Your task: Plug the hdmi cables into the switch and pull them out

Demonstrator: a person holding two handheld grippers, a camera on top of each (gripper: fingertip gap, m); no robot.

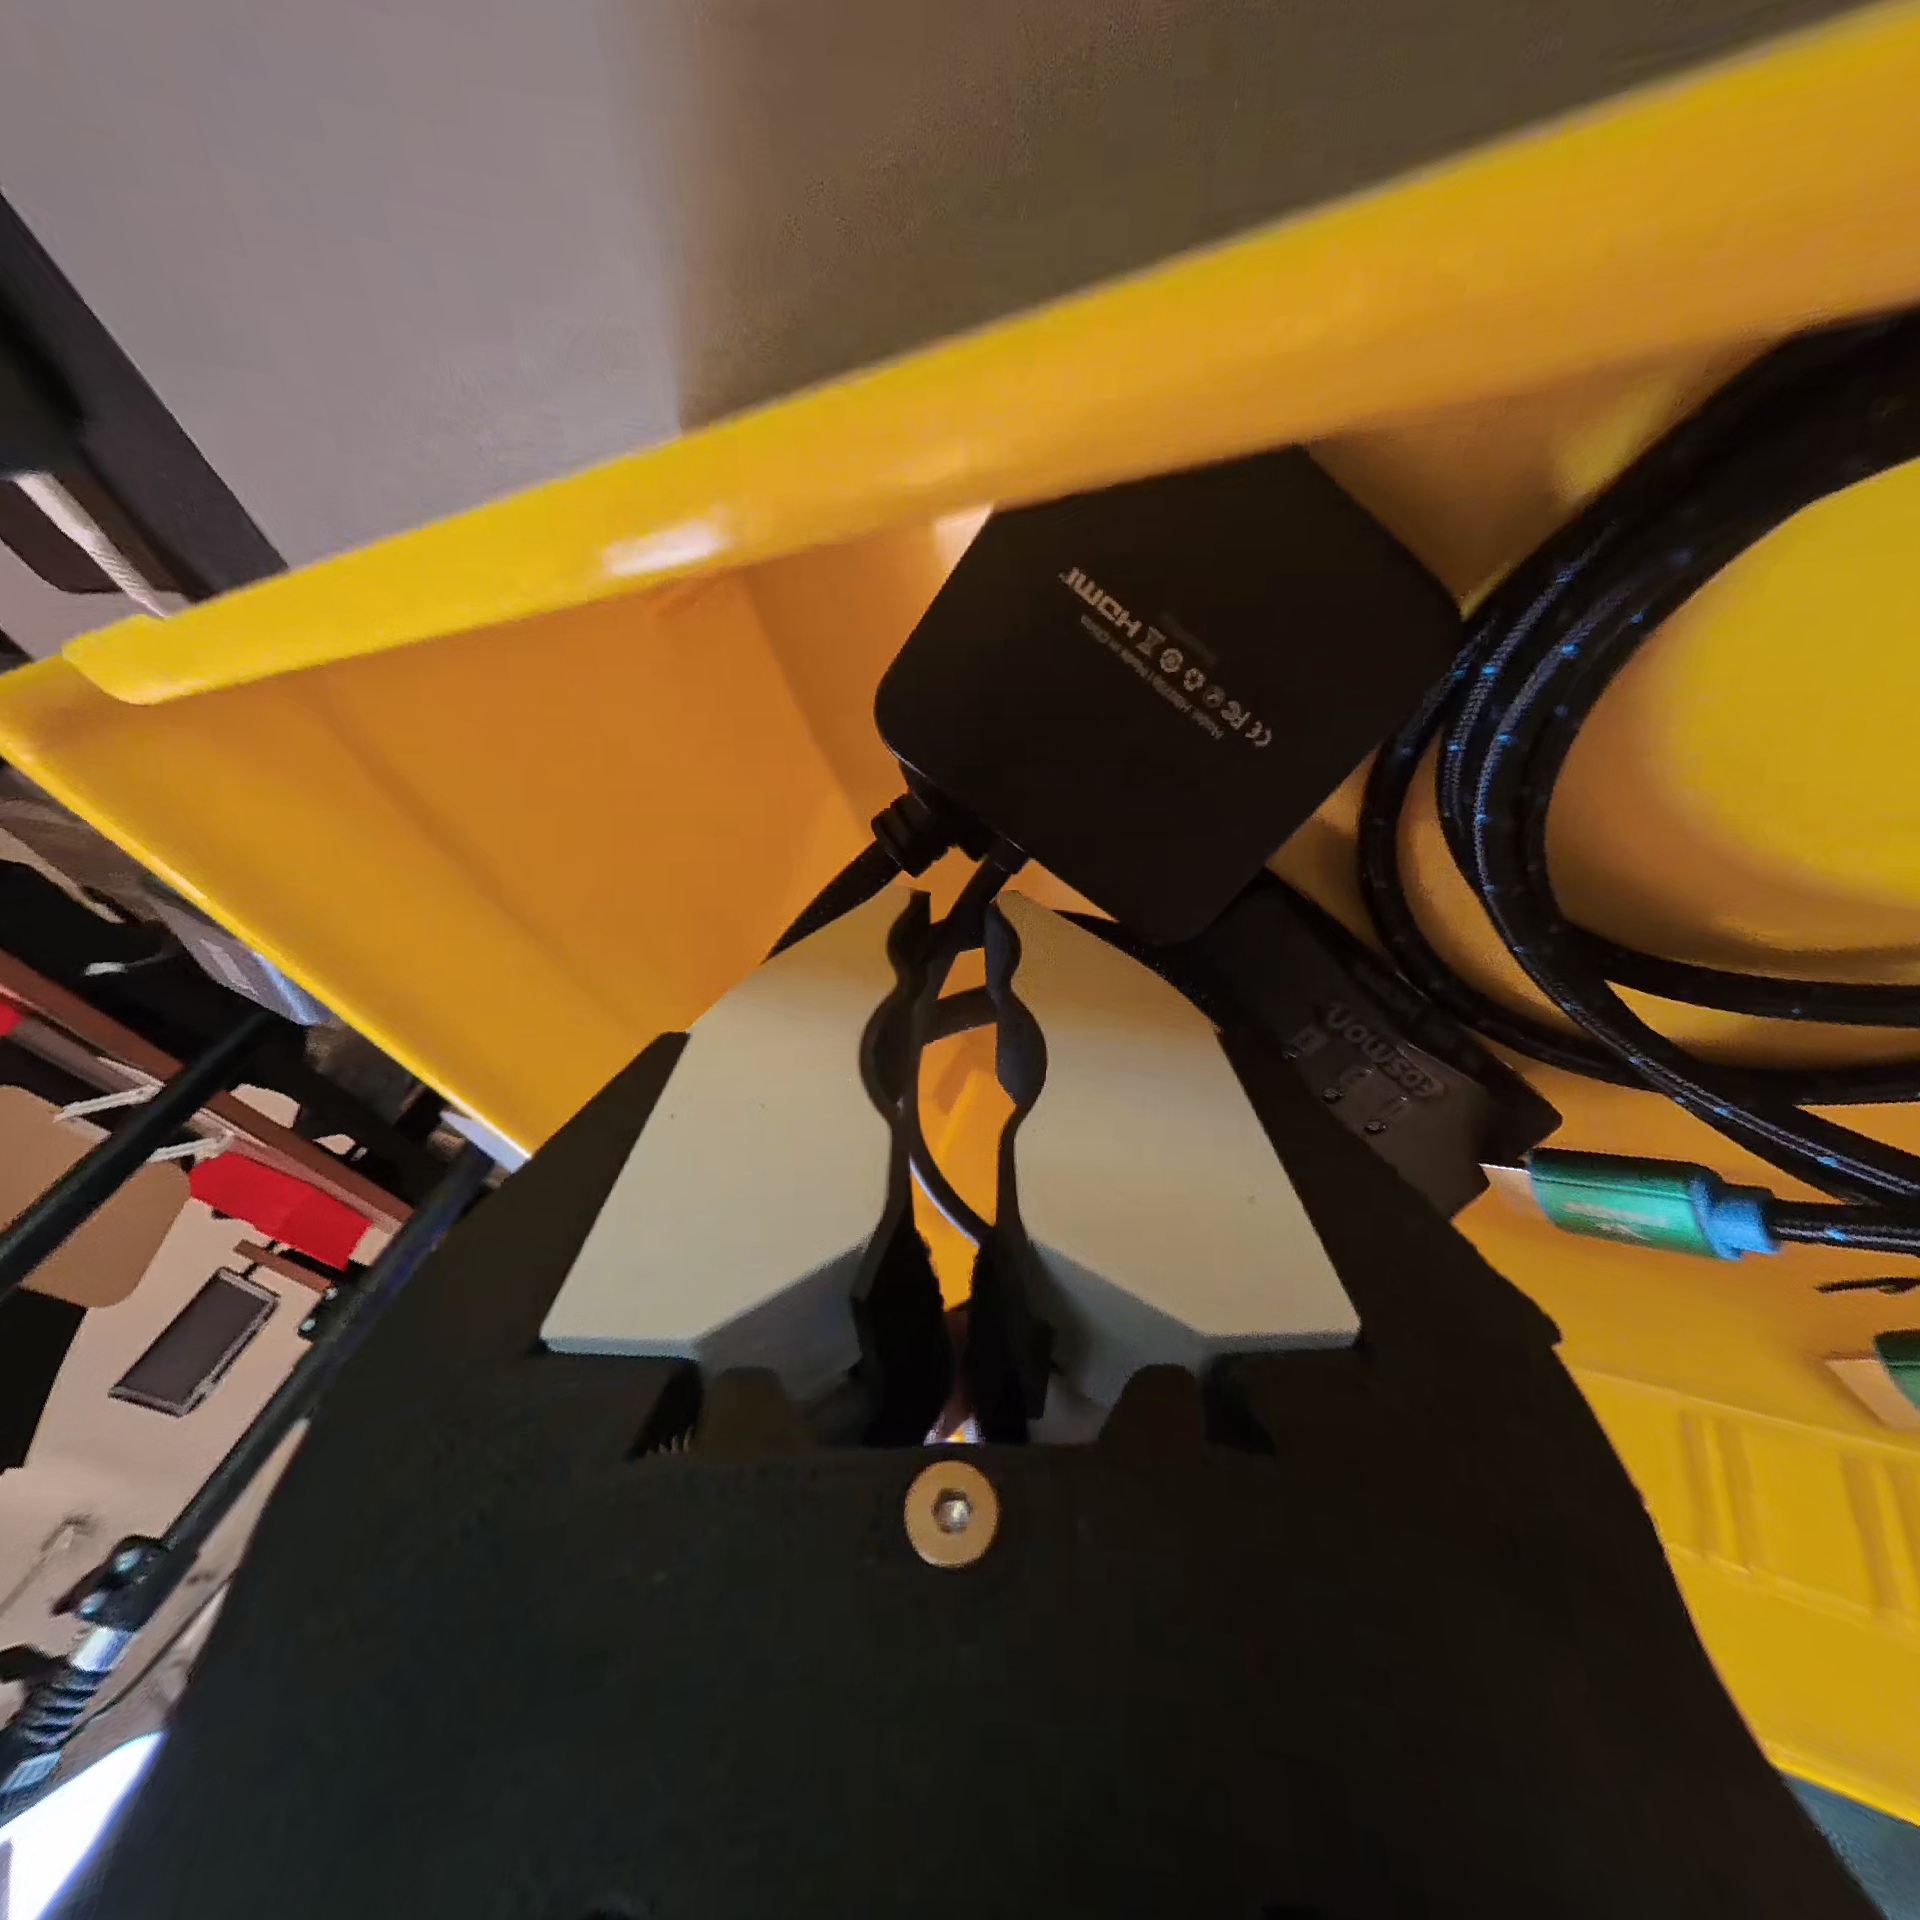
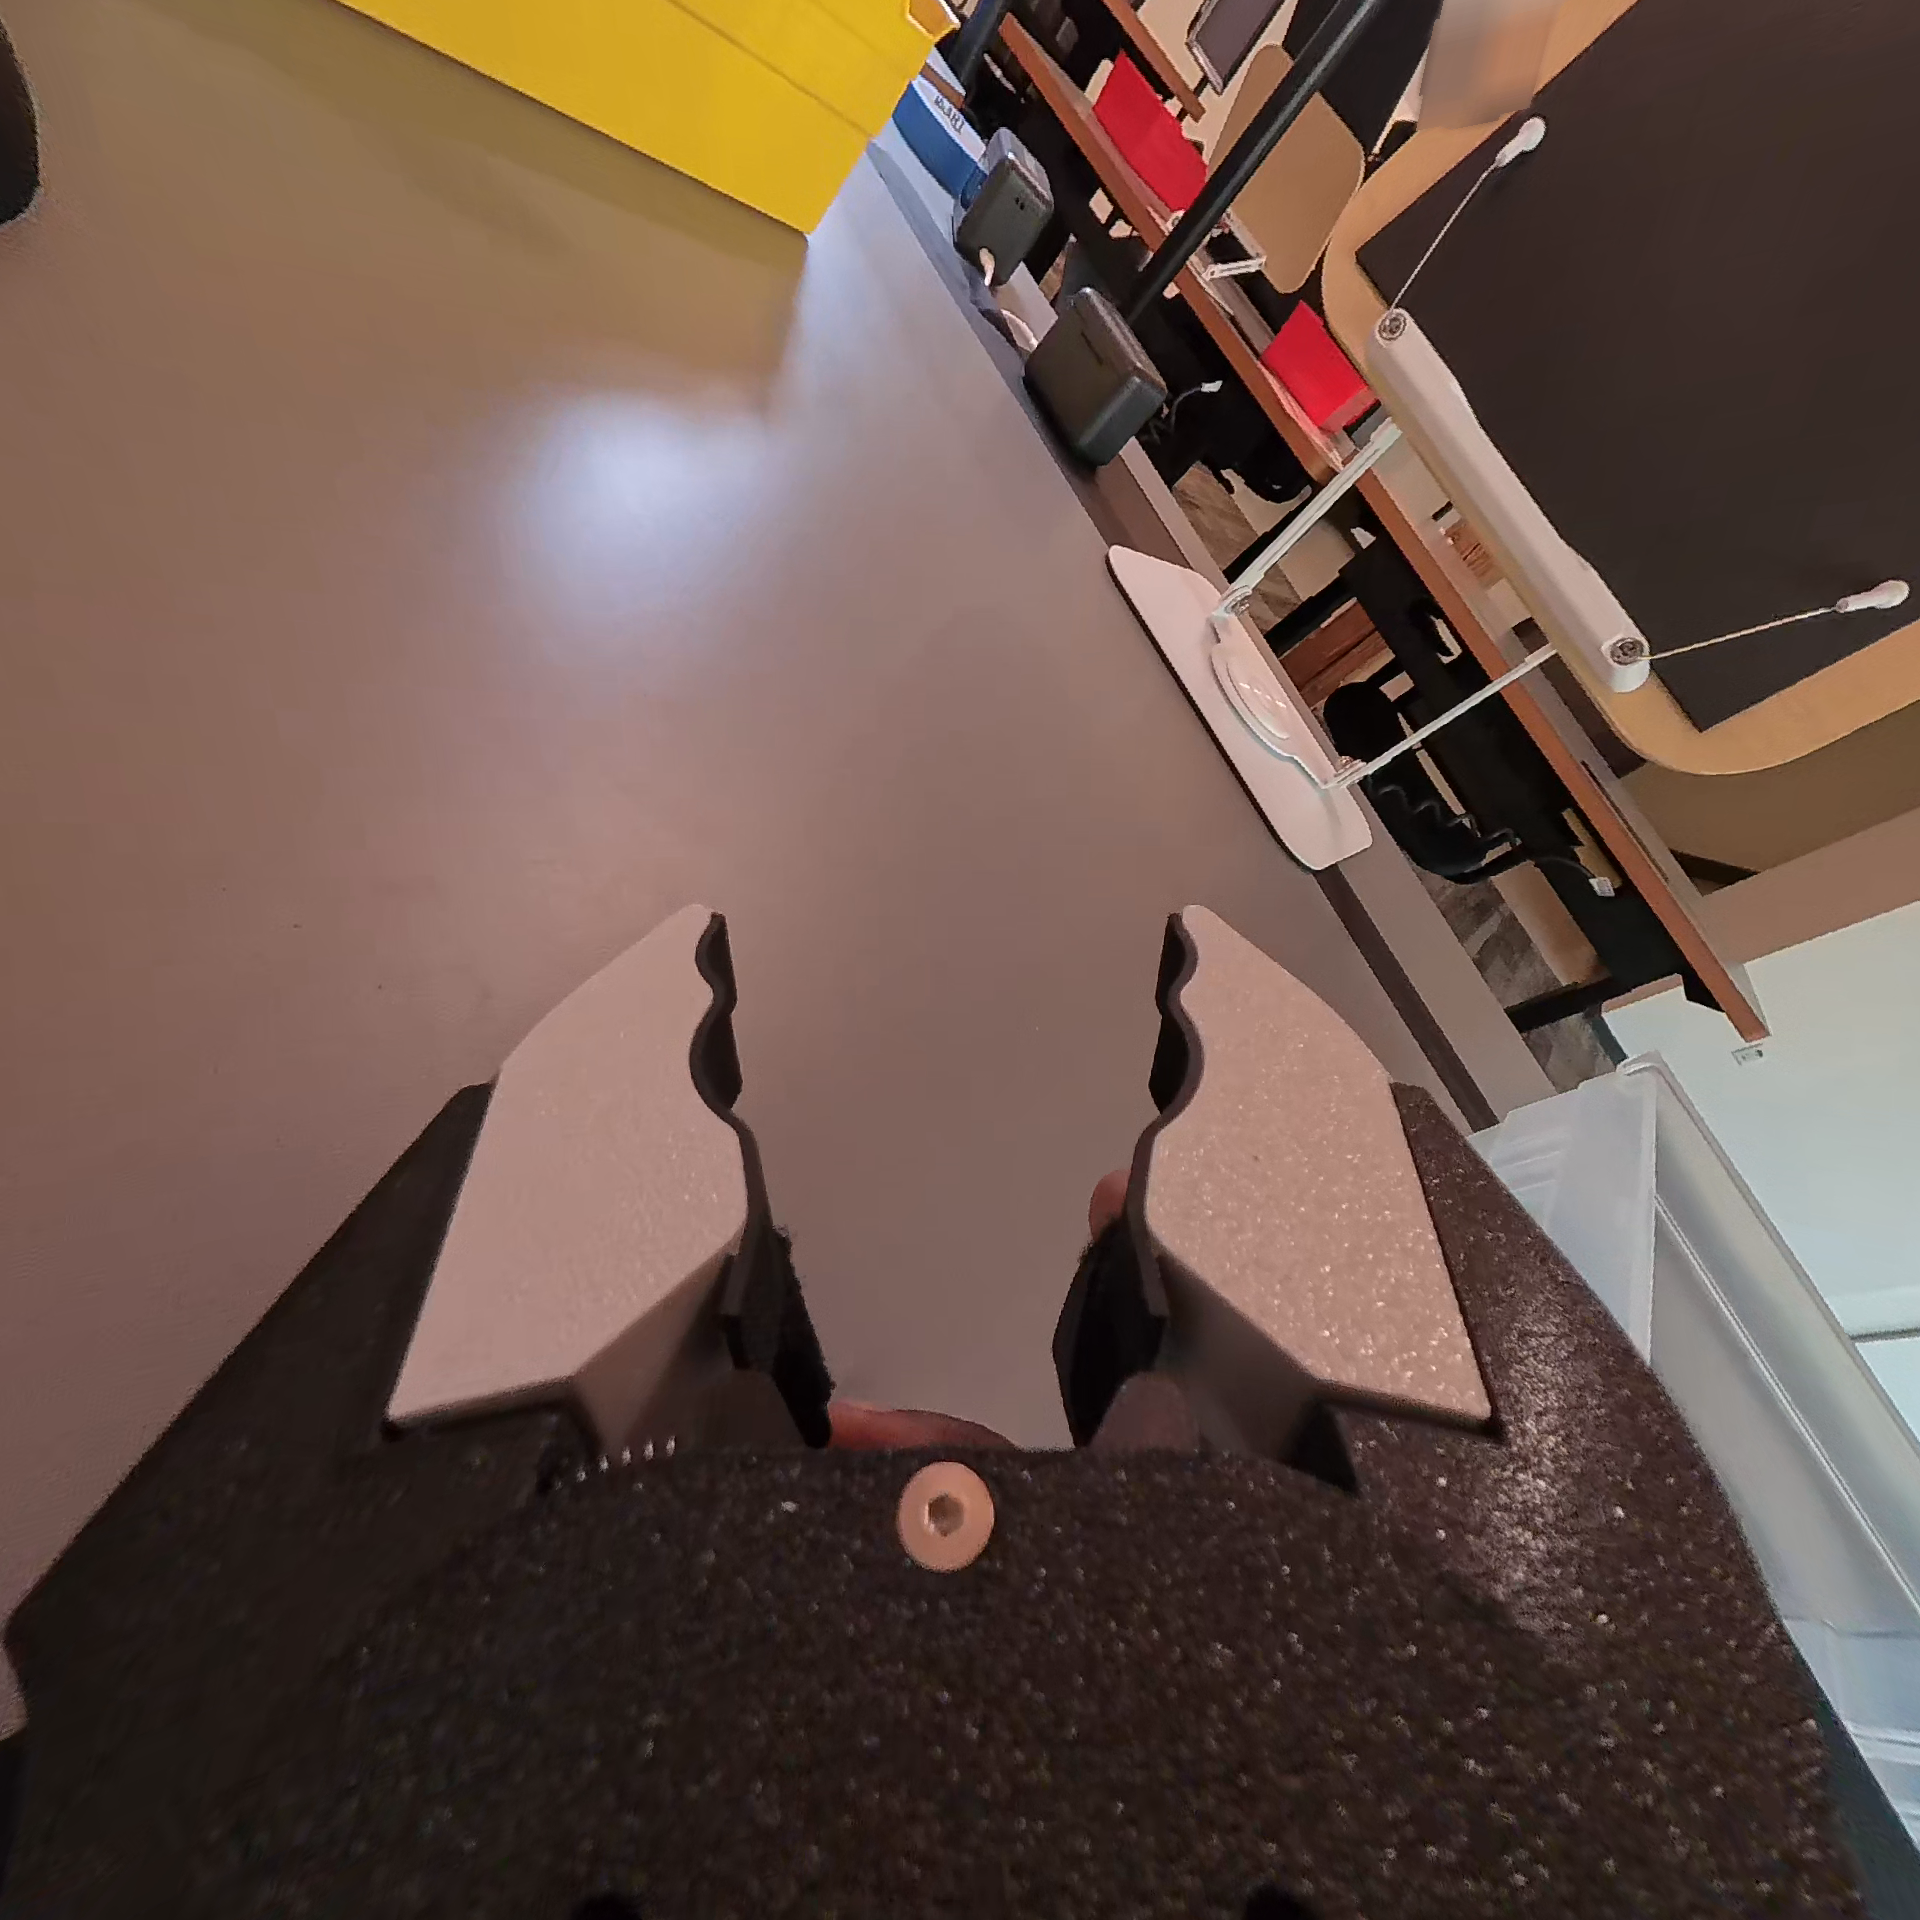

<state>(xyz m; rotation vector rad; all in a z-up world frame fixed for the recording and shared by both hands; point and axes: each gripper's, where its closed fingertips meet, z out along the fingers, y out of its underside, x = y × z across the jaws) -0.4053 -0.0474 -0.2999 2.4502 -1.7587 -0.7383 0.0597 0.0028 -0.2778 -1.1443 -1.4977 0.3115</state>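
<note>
A: Starting at the left, where does the left claw [image 1: 954, 935] stand?

B: It reaches into the yellow bin [image 1: 540, 831]. Its jaws are drawn narrow around the thin black lead [image 1: 961, 914] that runs out of the switch [image 1: 1153, 696]; whether the pads actually pinch the lead or only bracket it cannot be told from this angle.

A: And the switch itself?

B: A small black box with rounded corners, propped against the bin's far wall, just beyond the fingertips. It looks light, hard plastic, smooth enough to slide, so it likely needs bracing on its flat faces while a plug goes in.

A: The cables?

B: To the right of the switch, a black plug [image 1: 1371, 1081] appears seated in its lower edge. Further right lies a coil of braided cable [image 1: 1507, 831], black flecked with blue, and a green metal plug [image 1: 1621, 1205] resting on the bin floor. The braid seems supple and will flop; the plug shells are rigid. The sound hold is on the shell, never the cord.

A: And the right claw [image 2: 945, 997]?

B: Spread wide and empty above the bare grey counter [image 2: 416, 623], well apart from the bin, which shows only as a yellow corner at the top of that view.
</note>
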